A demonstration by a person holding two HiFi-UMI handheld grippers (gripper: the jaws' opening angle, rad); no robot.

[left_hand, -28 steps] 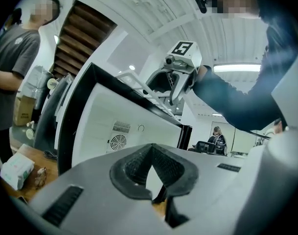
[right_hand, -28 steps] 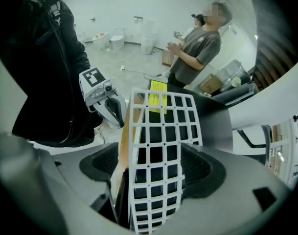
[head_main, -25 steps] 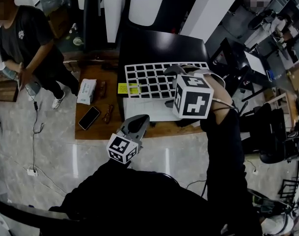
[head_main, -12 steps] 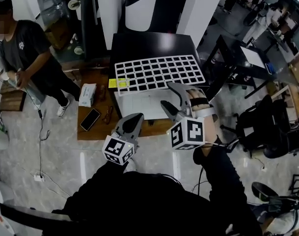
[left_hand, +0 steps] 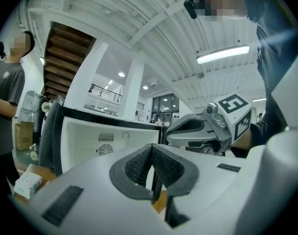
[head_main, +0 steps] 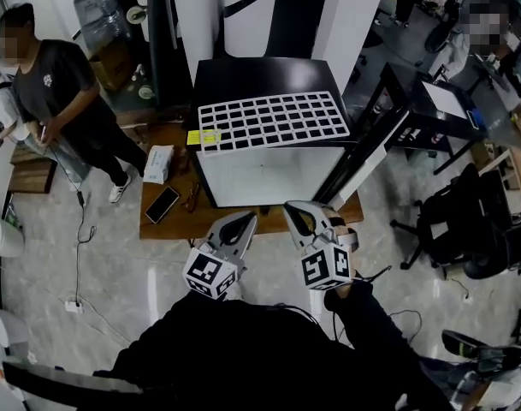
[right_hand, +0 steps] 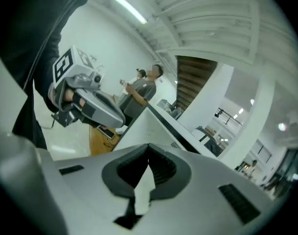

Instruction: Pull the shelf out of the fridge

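The white wire-grid shelf lies flat on top of the small black fridge. The fridge's white inside faces me and its door hangs open at the right. Both grippers are held side by side in front of the fridge, clear of the shelf. My left gripper is shut and holds nothing; its view shows the pads pressed together and the fridge's inside beyond. My right gripper has just been closing and is now shut, with nothing between its pads.
The fridge stands on a low wooden platform that also carries a phone, a white box and glasses. A person stands at the left. A black desk and office chairs are at the right. A cable crosses the floor.
My right gripper has come back from over the shelf on the fridge top toward me and lower, and its jaws have closed. The left gripper shifted slightly forward. The shelf stays on the fridge.
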